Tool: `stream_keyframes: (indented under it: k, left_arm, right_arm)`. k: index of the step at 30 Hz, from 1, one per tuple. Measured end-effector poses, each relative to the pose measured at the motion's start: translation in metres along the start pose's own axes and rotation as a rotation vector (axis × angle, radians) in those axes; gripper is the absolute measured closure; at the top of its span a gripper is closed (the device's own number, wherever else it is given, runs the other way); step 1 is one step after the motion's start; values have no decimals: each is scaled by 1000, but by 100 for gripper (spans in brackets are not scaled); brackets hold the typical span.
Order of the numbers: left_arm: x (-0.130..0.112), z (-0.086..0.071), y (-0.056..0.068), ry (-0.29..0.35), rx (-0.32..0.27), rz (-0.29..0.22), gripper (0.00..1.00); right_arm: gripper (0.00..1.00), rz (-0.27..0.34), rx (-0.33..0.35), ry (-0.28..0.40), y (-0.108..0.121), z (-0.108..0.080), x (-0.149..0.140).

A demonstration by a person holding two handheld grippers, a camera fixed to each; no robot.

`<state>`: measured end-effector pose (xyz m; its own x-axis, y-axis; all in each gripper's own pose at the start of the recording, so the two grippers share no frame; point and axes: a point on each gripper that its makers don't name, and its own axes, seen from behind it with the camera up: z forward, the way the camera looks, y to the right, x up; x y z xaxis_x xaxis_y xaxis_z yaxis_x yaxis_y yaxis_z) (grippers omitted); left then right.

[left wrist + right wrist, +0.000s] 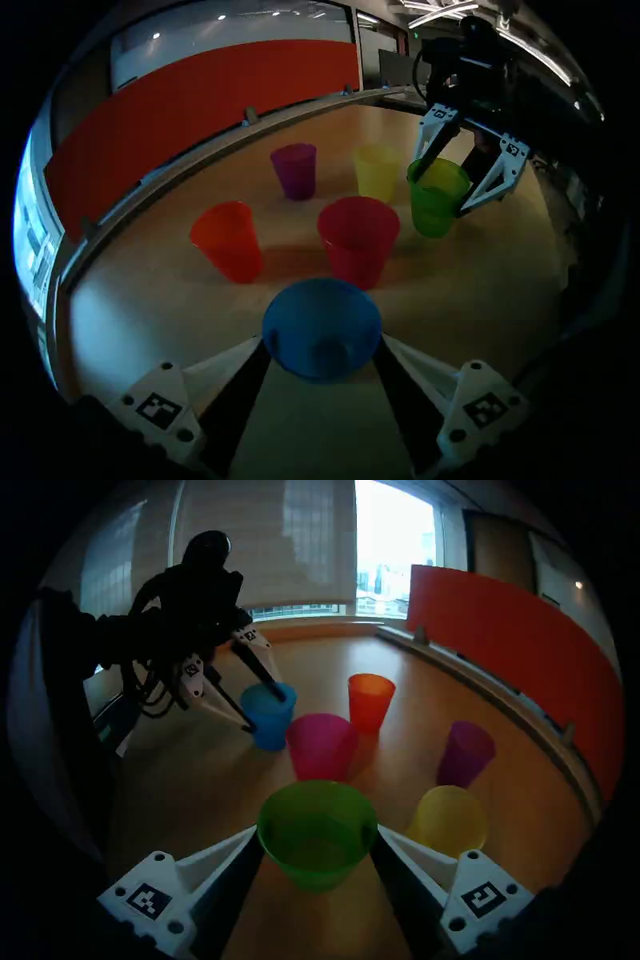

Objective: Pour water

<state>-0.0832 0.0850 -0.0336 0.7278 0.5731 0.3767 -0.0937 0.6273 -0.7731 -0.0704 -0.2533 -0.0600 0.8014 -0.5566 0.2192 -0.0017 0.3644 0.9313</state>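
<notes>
Holding a blue cup (322, 324) in my left gripper (322, 350): both fingers press on its sides, cup upright, mouth up. Right gripper (318, 846) is clamped the same way on a green cup (317, 820), also upright. Can't tell whether either cup has water in it; too dim inside.

Both cups are low over the wooden table (488, 296). In the right gripper view the blue cup looks set down on the wood w/ the left fingers on either side of it. Can't tell if the green one is touching the table or just above it.

Four more cups stand upright btwn my two: a red cup (358, 240) just beyond the blue one, an orange cup (228, 240) beside the red, and a purple cup (294, 170) and a yellow cup (377, 170) farther back. The yellow one is just beside the green cup. A red wall panel (200, 96) runs along the far table edge. A bright window (392, 544) is behind the hand holding the left gripper.
</notes>
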Motion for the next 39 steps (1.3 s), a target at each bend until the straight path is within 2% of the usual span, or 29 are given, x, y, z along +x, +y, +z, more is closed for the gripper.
stream_keyframes:
  k: [27,39]
  left_arm:
    - [-8,0,0,-10,-12,-20,14]
    - [-11,1,1,-17,-14,-15,13]
  right_arm:
    - [10,22,3,-11,-3,13,-13]
    - [10,42,-4,-7,-3,11,-16]
